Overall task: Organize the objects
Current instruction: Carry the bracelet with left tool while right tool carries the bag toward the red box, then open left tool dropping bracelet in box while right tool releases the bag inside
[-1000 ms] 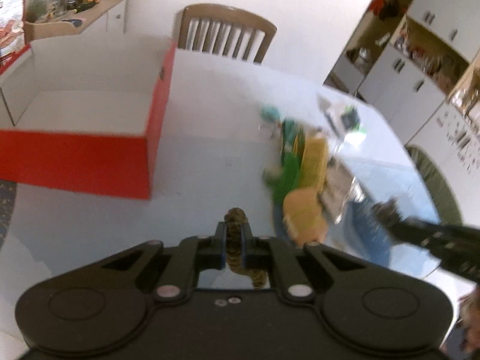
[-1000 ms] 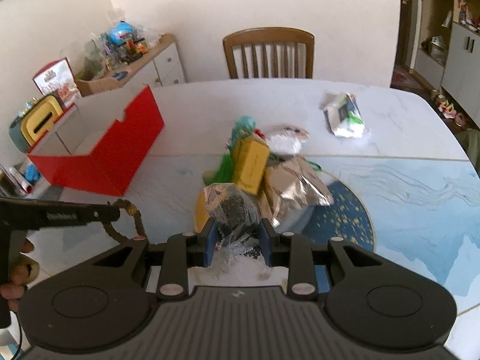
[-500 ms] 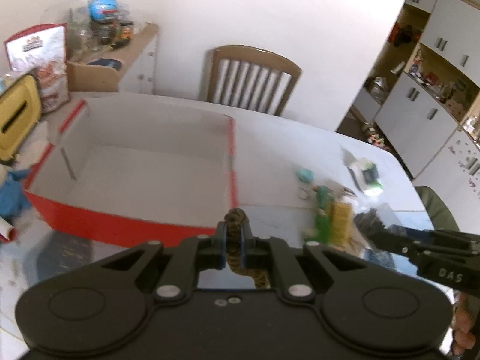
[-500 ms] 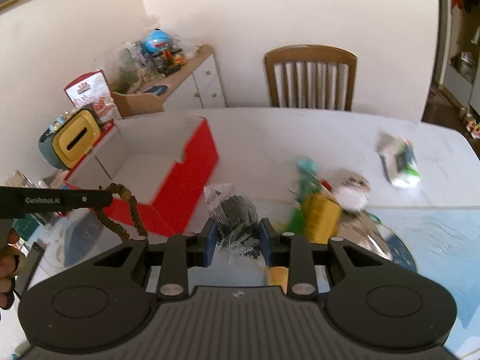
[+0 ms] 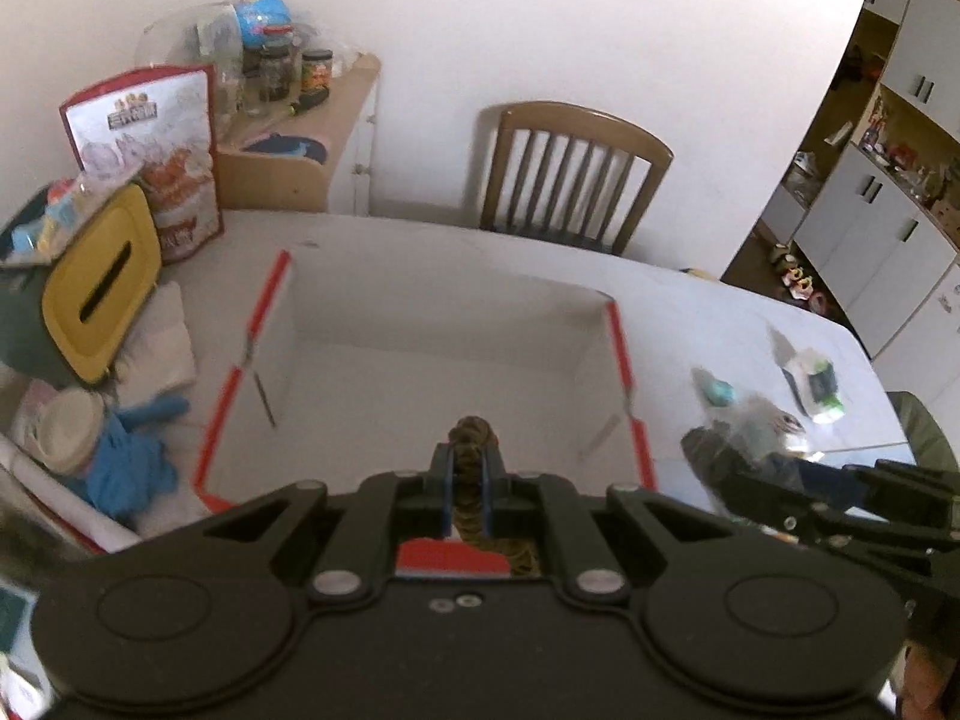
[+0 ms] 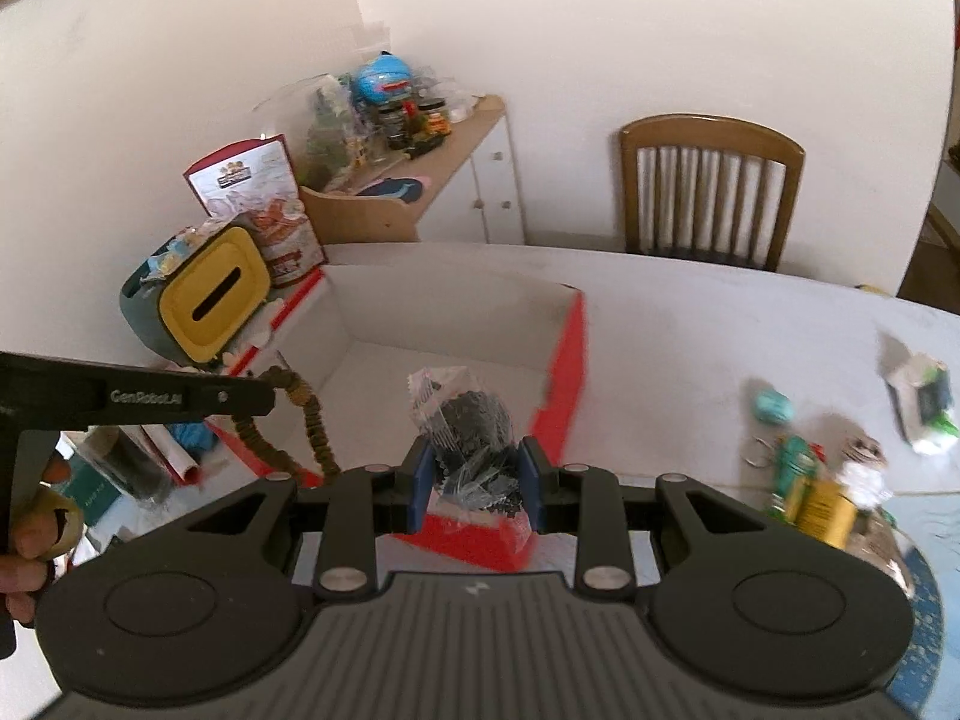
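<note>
Both loads carried from the clutter on the white table to the open red cardboard box with white inside, where a second ago both grippers were over the pile.

Left gripper clenched on a brown beaded loop, bracelet-like; hanging over the near rim of the box, strands dangling below the fingers in the right-wrist view. Right gripper clamped on a crinkled clear plastic bag of small black pieces, held over the box's near right corner.

Box interior bare in both views; nothing deposited yet.

Transport judged complete, release pending for both items. Remaining clutter, including a yellow packet, a green item and a teal round piece, left on the table to the right, well apart from the box. Likely risk: beads snagging on the fingers at release.
</note>
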Demonstrator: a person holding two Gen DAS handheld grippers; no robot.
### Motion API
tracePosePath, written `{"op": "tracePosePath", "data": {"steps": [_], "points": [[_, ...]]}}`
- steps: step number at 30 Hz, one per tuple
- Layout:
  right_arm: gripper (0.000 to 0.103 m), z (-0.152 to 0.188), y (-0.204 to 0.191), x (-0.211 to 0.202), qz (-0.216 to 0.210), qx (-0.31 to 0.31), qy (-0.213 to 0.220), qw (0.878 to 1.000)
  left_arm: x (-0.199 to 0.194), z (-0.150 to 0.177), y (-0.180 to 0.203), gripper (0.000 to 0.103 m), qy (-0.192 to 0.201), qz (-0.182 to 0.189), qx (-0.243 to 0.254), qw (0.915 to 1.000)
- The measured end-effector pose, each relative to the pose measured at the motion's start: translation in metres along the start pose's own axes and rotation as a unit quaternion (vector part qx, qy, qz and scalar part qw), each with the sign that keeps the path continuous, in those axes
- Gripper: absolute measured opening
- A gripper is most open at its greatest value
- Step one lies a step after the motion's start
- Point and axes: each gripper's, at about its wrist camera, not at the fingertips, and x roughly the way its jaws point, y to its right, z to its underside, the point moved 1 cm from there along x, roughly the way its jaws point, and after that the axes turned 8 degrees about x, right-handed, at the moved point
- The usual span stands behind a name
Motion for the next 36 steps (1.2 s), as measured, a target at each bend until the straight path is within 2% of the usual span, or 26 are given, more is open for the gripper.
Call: {"op": "tracePosePath", "data": {"steps": [5, 9, 11, 18, 23, 29, 34, 36], "points": [[0.03, -0.007, -0.027, 0.034, 0.006, -0.016, -0.003, 1.0, 0.019, -0.013, -0.017, 0.006, 0.001, -0.015, 0.014, 0.9998], [0.03, -0.01, -0.034, 0.073, 0.022, -0.021, -0.025, 0.999, 0.043, -0.018, -0.025, 0.006, -0.01, -0.02, 0.028, 0.9994], [0.03, -0.009, -0.034, 0.093, 0.026, -0.019, -0.044, 0.999, 0.057, -0.017, -0.028, 0.006, -0.021, -0.031, 0.04, 0.9985], [0.03, -0.001, -0.034, 0.142, 0.044, -0.027, -0.091, 0.995, 0.107, -0.011, -0.041, 0.006, -0.073, -0.032, 0.057, 0.9952], [0.03, 0.002, -0.033, 0.154, 0.05, -0.041, -0.102, 0.993, 0.133, -0.005, -0.039, 0.006, -0.107, -0.035, 0.088, 0.9897], [0.03, 0.004, -0.025, 0.158, 0.044, -0.031, -0.113, 0.992, 0.153, 0.004, -0.042, 0.008, -0.145, -0.033, 0.091, 0.9847], [0.03, 0.005, -0.023, 0.156, 0.038, -0.027, -0.108, 0.993, 0.162, 0.008, -0.042, 0.019, -0.165, -0.035, 0.096, 0.9809], [0.03, 0.004, -0.022, 0.152, 0.033, -0.022, -0.105, 0.994, 0.164, 0.01, -0.041, 0.02, -0.172, -0.038, 0.096, 0.9797]]}}
